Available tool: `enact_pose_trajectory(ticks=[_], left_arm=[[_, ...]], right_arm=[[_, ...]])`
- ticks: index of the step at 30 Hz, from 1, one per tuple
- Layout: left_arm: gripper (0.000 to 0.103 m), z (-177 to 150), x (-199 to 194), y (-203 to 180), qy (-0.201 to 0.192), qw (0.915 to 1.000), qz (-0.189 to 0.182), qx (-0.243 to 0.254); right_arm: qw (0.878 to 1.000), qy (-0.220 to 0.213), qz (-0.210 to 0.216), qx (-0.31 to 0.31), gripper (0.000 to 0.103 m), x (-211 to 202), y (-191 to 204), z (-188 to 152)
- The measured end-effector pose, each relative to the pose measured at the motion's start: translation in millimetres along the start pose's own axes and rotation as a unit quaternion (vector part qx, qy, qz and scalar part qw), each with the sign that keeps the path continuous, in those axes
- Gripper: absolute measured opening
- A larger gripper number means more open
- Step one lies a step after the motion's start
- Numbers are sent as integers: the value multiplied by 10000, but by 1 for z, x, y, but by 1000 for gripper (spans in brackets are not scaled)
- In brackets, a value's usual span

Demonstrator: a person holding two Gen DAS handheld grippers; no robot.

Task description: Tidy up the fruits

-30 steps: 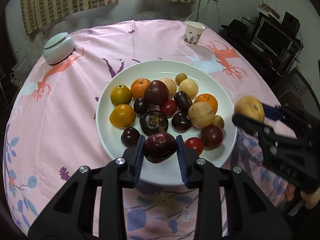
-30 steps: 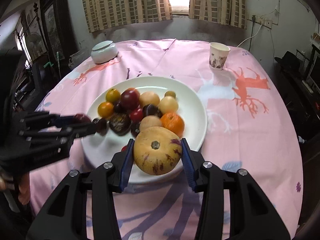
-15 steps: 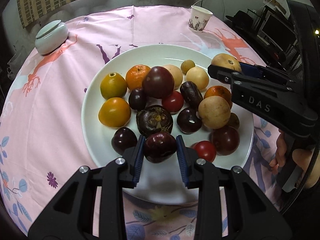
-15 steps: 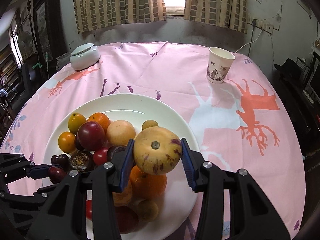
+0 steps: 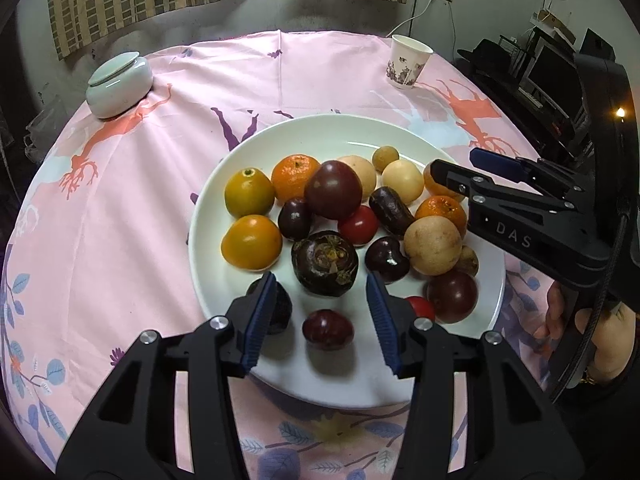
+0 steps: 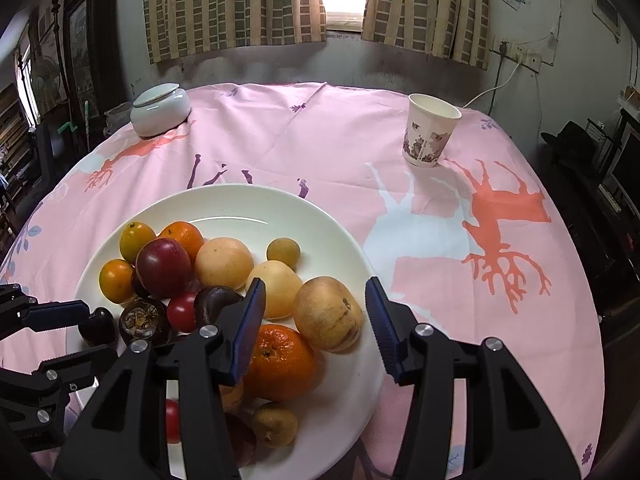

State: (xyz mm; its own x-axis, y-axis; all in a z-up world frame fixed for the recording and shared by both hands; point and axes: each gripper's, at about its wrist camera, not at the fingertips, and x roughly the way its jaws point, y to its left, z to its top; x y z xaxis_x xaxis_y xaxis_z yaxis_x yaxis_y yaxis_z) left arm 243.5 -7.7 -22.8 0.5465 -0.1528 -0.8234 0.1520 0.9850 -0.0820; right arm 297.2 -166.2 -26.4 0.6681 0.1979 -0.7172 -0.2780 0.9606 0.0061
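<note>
A white plate (image 5: pixel 320 136) on the pink cloth holds several fruits: oranges, yellow ones, dark plums, a mangosteen (image 5: pixel 324 262), small red tomatoes. My left gripper (image 5: pixel 320 280) hovers over the plate's near edge, jaws opening; a dark red plum (image 5: pixel 327 329) lies loose on the plate between the fingers, clear of the pads. My right gripper (image 6: pixel 315 282) is over the plate's right side, jaws opening; a tan, purple-streaked melon-like fruit (image 6: pixel 329 313) rests on the plate (image 6: pixel 240 204) between its fingers, untouched. In the left wrist view the right gripper (image 5: pixel 456 162) reaches in from the right.
A patterned paper cup (image 6: pixel 430 132) stands at the far right of the round table, and a pale lidded jar (image 6: pixel 161 110) at the far left. A person's hand (image 5: pixel 600 344) grips the right tool. Dark furniture and screens stand beyond the table's right edge.
Both grippers have opened. The plum has dropped from the left pads onto the plate. The right gripper came in over the plate and let the tan fruit down beside the orange.
</note>
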Motion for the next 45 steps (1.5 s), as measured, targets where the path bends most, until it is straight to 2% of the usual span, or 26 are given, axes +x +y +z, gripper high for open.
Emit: enact_pose_trajectory(ticks=[4, 5, 6, 8, 10, 11, 14, 16, 20, 25, 29, 34, 45], left_arm=[[59, 1, -18, 3, -209, 9998, 39, -51], [66, 0, -22, 3, -261, 9996, 65, -49], [78, 0, -26, 2, -298, 9995, 103, -50], [92, -2, -36, 2, -448, 9988, 189, -93], [97, -4, -47, 1, -627, 9974, 346, -75], [101, -5, -51, 1, -696, 9966, 444, -39], [101, -9, -64, 3, -819, 9948, 598, 9], [101, -13, -71, 5, -799, 9947, 641, -99], [101, -31, -84, 5, -825, 9947, 457, -416], [101, -62, -107, -12, -921, 9948, 332, -288], [101, -81, -120, -20, -936, 9944, 458, -152], [101, -95, -126, -18, -865, 9946, 484, -291], [101, -103, -130, -21, -925, 9941, 533, -176]], right_arm=[[9999, -4, 92, 94, 59, -20, 3, 0], [9999, 29, 107, 119, 67, -25, 4, 0], [9998, 82, 141, 144, 71, -30, 6, -2], [9995, 202, 186, 155, 73, -37, 10, -7], [9991, 362, 196, 131, 90, -44, 14, -15], [9990, 396, 165, 126, 102, -50, 15, -21], [9985, 510, -207, 8, 102, -65, 17, -42], [9978, 562, -308, 148, 102, -76, 16, -58], [9965, 559, -277, 564, 102, -101, 17, -86], [9961, 411, -588, 510, 102, -131, 33, -104], [9968, 355, -551, 456, 102, -144, 43, -114], [9978, 260, -452, 408, 102, -158, 52, -122], [9985, 179, -376, 345, 102, -166, 57, -123]])
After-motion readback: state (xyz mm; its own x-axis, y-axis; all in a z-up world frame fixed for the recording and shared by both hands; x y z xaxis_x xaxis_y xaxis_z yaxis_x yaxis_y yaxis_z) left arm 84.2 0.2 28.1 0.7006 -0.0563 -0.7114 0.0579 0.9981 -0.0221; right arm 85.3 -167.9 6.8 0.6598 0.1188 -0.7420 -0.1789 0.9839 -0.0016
